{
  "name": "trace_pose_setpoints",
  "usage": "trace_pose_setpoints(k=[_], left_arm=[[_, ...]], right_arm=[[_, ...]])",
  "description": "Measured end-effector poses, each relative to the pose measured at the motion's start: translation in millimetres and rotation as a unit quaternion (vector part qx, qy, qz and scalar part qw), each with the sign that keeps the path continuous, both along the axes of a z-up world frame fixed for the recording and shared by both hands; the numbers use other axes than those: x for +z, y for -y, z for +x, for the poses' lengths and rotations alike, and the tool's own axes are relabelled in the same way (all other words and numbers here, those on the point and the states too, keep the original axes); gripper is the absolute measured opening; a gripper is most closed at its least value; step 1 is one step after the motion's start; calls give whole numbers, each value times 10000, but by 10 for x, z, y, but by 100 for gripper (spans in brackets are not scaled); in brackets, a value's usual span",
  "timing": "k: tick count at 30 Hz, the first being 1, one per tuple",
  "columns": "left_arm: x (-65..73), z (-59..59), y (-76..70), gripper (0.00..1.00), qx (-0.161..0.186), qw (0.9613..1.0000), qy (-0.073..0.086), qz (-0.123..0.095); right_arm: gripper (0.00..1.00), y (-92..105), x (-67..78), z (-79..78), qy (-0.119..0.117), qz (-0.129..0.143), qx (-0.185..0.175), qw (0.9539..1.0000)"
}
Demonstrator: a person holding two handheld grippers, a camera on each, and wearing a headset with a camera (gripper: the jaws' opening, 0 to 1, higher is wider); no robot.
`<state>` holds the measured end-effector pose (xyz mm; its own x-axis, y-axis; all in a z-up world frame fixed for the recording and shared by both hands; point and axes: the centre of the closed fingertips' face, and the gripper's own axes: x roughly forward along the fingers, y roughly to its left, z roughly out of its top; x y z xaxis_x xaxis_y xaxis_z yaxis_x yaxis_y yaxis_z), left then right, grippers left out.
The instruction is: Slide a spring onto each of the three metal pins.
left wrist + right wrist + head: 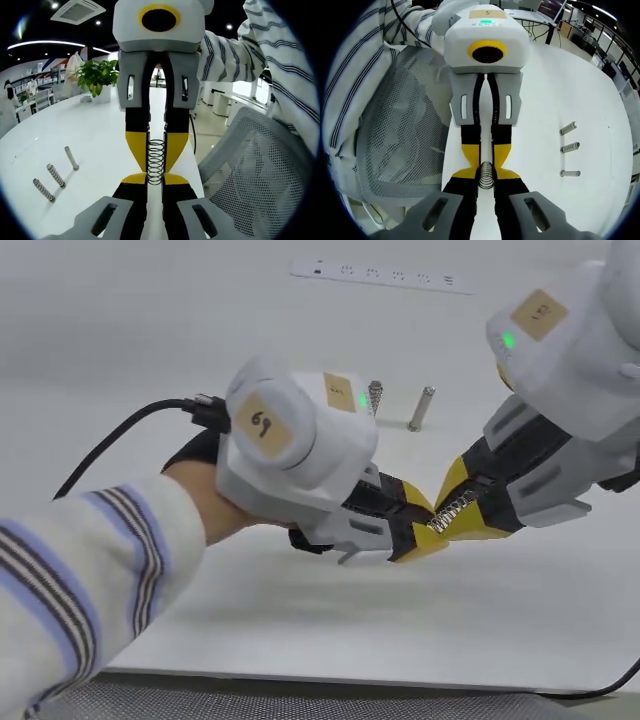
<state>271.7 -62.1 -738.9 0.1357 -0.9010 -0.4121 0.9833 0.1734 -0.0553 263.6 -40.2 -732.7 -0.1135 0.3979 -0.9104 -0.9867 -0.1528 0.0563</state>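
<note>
Clamps spring (452, 511) in right gripper (463, 506) above white table (300, 620). Meets it tip to tip with left gripper (420, 536), jaws nearly together, perhaps gripping too. On table: two sprung pins (570, 147), one bare pin (570, 173). Around: open office, potted plant (97, 75), mesh chair (250, 165).

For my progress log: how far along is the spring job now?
Done: two spring-covered pins. In hand: the third spring, pinched between the left tool and the right tool. Left: sliding it onto the bare pin.
</note>
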Motion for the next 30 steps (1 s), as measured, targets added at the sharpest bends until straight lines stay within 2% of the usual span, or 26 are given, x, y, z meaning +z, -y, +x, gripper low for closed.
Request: trace_pose_setpoints(k=[4,13,21,26,30], left_arm=[[2,-6,-2,2,-10,10000,-26,14],[3,7,-27,2,30,10000,-80,33],[-34,15,-52,4,55,9999,-22,146],[-82,13,-95,13,90,9997,-39,219],[-78,30,-144,17,123,9997,-112,187]], right_arm=[[8,-6,4,4,-69,5,-115,9999],[8,-33,8,15,-45,22,-121,9999],[8,-40,-1,40,6,-16,-65,10000],[8,-39,-4,84,33,-16,-124,9999],[8,-46,9,131,75,19,-196,9998]])
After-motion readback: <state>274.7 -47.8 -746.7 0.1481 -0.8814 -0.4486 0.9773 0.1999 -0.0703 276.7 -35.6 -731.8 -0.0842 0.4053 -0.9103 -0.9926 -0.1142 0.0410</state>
